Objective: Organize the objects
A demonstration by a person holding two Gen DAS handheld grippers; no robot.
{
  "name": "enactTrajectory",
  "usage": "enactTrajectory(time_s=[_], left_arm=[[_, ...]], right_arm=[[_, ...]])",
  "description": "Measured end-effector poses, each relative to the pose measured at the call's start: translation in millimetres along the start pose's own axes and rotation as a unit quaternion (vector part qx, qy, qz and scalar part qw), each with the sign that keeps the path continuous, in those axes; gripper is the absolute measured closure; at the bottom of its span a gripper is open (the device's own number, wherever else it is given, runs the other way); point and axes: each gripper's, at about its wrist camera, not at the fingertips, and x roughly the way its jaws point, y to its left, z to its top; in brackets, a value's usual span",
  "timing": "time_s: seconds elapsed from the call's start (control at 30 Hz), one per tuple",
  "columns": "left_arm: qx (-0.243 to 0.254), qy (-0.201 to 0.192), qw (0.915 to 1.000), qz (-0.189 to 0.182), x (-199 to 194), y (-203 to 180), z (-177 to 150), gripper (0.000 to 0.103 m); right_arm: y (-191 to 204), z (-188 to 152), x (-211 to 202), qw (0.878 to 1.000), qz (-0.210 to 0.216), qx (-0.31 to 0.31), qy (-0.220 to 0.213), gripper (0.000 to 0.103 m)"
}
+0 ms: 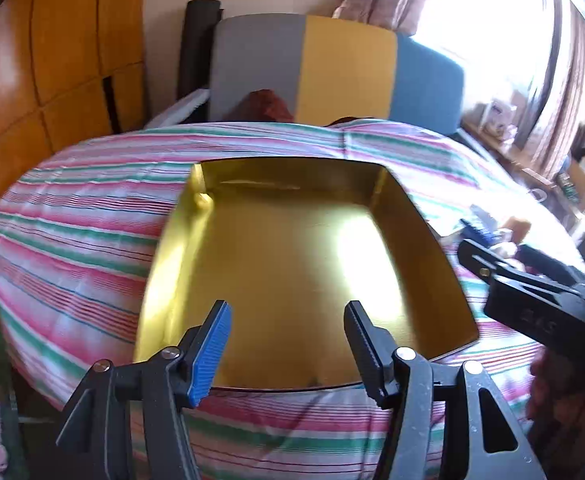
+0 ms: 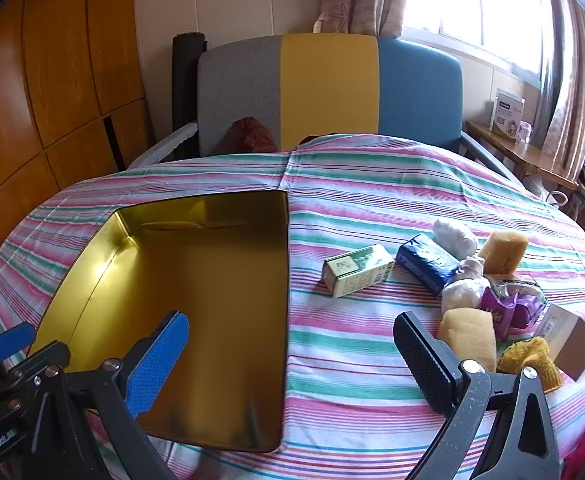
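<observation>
A gold tin box (image 1: 292, 264) lies open and empty on the striped bedsheet; it also shows in the right wrist view (image 2: 196, 296). My left gripper (image 1: 288, 344) is open and empty over the box's near edge. My right gripper (image 2: 292, 356) is open and empty just right of the box. To its right lie a green carton (image 2: 356, 270), a blue packet (image 2: 426, 262), white bundles (image 2: 454, 238), two yellow sponges (image 2: 468, 336), a purple wrapper (image 2: 508, 308), a cardboard box (image 2: 568, 338) and a yellow cloth (image 2: 532, 360). The right gripper's body shows in the left wrist view (image 1: 532, 292).
The striped sheet (image 2: 372, 184) covers a bed with a grey, yellow and blue headboard (image 2: 328, 88). Wooden wardrobe panels (image 2: 52, 100) stand at the left. A side table with a white box (image 2: 506, 114) stands at the right under the window.
</observation>
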Motion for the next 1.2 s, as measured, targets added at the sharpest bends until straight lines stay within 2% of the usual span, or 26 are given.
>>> enactTrajectory(time_s=[0.03, 0.13, 0.3, 0.47, 0.6, 0.73, 0.8, 0.93, 1.0, 1.1, 1.2], left_arm=[[-0.004, 0.006, 0.9999, -0.015, 0.3, 0.2, -0.1, 0.039], [-0.020, 0.022, 0.9992, -0.027, 3.7, 0.8, 0.1, 0.039], [-0.023, 0.024, 0.9992, -0.023, 7.9, 0.2, 1.7, 0.039], [-0.012, 0.028, 0.9985, -0.045, 11.7, -7.6, 6.7, 0.039], [0.019, 0.031, 0.9973, -0.064, 14.9, -27.3, 19.0, 0.032], [0.070, 0.036, 0.9940, -0.077, 20.8, -59.6, 38.2, 0.032], [0.094, 0.035, 0.9918, -0.080, 26.3, -77.9, 48.4, 0.032], [0.152, 0.040, 0.9833, -0.092, 43.8, -118.8, 67.7, 0.033], [0.199, 0.036, 0.9743, -0.099, 57.2, -145.7, 74.2, 0.033], [0.242, 0.053, 0.9625, -0.109, 84.1, -176.0, 81.7, 0.034], [0.281, 0.060, 0.9525, -0.100, 108.5, -198.9, 83.9, 0.037]], right_arm=[[-2.6, 1.3, 1.1, 1.000, 0.001, 0.001, 0.005, 0.000], [-12.3, 8.7, 5.9, 0.999, 0.019, 0.006, 0.025, 0.000], [-55.4, 27.3, 10.7, 0.998, 0.033, 0.036, 0.045, 0.000], [-126.2, 41.9, 25.2, 0.995, -0.003, 0.076, 0.064, 0.000], [-172.9, 35.5, 41.8, 0.991, -0.016, 0.111, 0.075, 0.000], [-201.1, 25.9, 50.1, 0.982, -0.020, 0.167, 0.082, 0.000], [-207.3, 27.6, 47.8, 0.980, -0.002, 0.185, 0.073, 0.000], [-206.1, 30.5, 42.9, 0.980, 0.001, 0.185, 0.066, 0.000], [-209.8, 30.7, 41.4, 0.979, 0.004, 0.194, 0.064, 0.000], [-217.0, 30.8, 38.8, 0.977, 0.005, 0.208, 0.058, 0.000], [-222.3, 31.4, 39.7, 0.974, 0.009, 0.218, 0.057, 0.000]])
